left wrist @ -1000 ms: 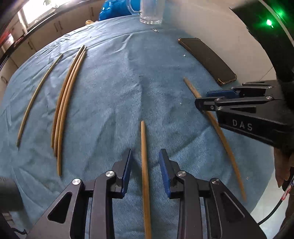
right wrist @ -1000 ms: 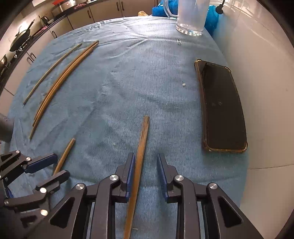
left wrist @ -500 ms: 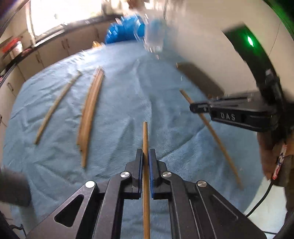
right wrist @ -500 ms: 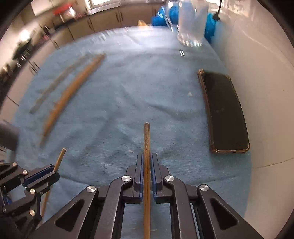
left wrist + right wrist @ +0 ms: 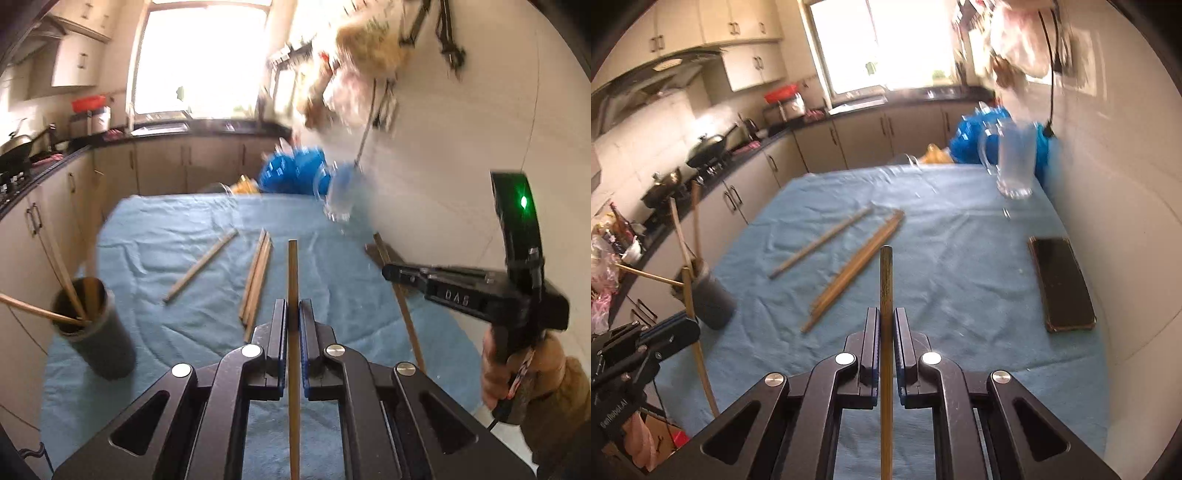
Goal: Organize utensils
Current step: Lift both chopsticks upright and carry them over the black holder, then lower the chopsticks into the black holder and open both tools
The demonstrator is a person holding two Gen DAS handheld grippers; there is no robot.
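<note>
My left gripper (image 5: 293,314) is shut on a wooden chopstick (image 5: 293,273) and holds it lifted above the blue cloth (image 5: 177,236). My right gripper (image 5: 885,321) is shut on another chopstick (image 5: 886,277), also lifted. It shows in the left wrist view (image 5: 388,275) with its chopstick (image 5: 406,317). A dark cylindrical holder (image 5: 92,328) with several chopsticks stands at the table's left edge; it also shows in the right wrist view (image 5: 711,299). Loose chopsticks lie on the cloth: a single one (image 5: 201,264) and a bundle (image 5: 256,277), also in the right wrist view (image 5: 857,262).
A black phone (image 5: 1062,284) lies by the white wall on the right. A glass mug (image 5: 1015,162) and blue bags (image 5: 975,133) stand at the table's far end. Kitchen counters run along the left.
Both grippers closed on their chopsticks and lifted them off the cloth, tilting up so the kitchen and the holder come into view.
</note>
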